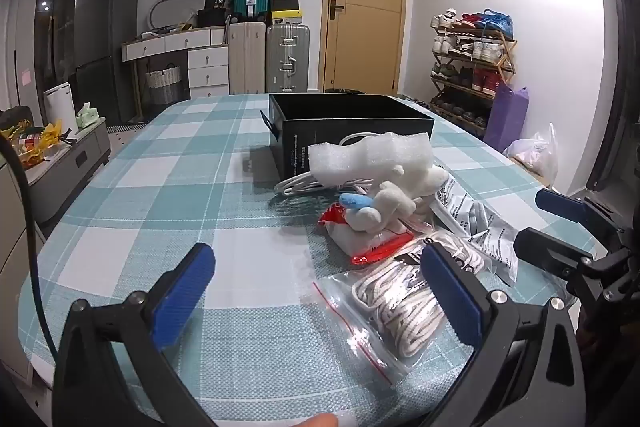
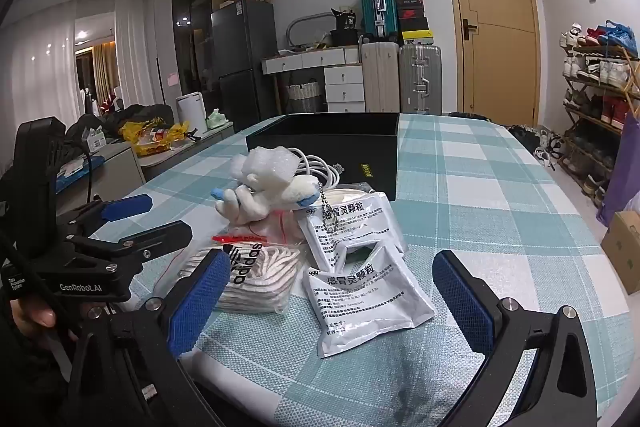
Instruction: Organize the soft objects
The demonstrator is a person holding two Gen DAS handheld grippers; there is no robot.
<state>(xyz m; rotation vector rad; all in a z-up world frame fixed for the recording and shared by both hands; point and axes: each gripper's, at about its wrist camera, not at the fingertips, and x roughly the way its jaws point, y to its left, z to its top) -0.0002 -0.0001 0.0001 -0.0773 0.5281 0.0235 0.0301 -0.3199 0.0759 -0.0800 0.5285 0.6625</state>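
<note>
Nothing looks packed yet: the black box (image 2: pixel 340 143) seems empty, the soft pile (image 2: pixel 280 195) lies just before it, and the left gripper (image 1: pixel 316 291) and right gripper (image 2: pixel 332 295) hold their fingers wide apart, gripping nothing.

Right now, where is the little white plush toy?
In both wrist views the plush toy lies mid-table in the pile, just before the black box, resting on a red-and-white packet beside the white foam piece.

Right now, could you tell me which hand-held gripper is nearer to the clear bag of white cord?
Left. The left hand-held gripper hangs open over the clear bag of white cord; the right hand-held gripper hovers beside it, above the sachets.
</note>
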